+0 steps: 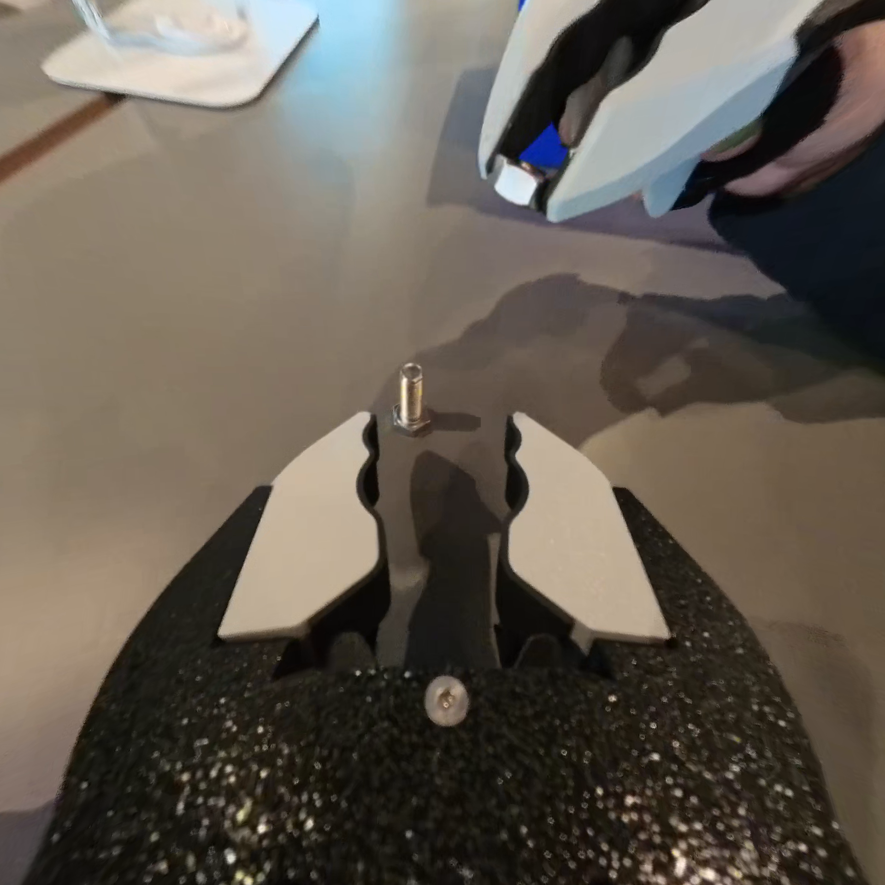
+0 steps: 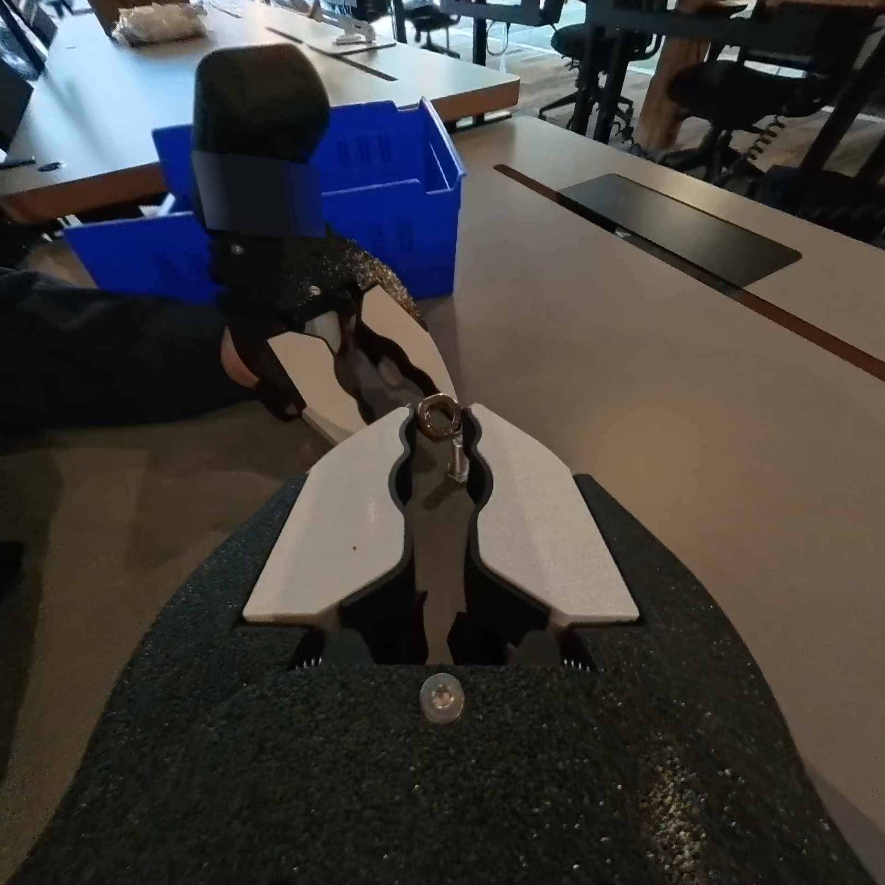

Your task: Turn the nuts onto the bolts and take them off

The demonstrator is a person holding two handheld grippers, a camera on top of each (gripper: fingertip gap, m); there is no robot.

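A silver bolt (image 1: 411,401) stands upright on its hex head on the grey table, just ahead of my left gripper (image 1: 440,421), which is open and empty. My right gripper (image 2: 438,415) is shut on a silver hex nut (image 2: 436,414) at its fingertips and holds it above the table. In the left wrist view the right gripper (image 1: 527,191) hangs at the upper right with the nut (image 1: 515,179) in its tips, clear of the bolt. In the right wrist view the bolt (image 2: 457,460) shows between the fingers, below the nut. The left gripper (image 2: 407,397) lies beyond it.
A blue plastic bin (image 2: 383,201) stands behind the left gripper. A black flat panel (image 2: 680,225) lies in the table at the right. A light grey mat (image 1: 182,62) with a clear object sits at the far left. Other desks and chairs stand beyond. Across from one pair of fingers to the other is roughly 8 cm.
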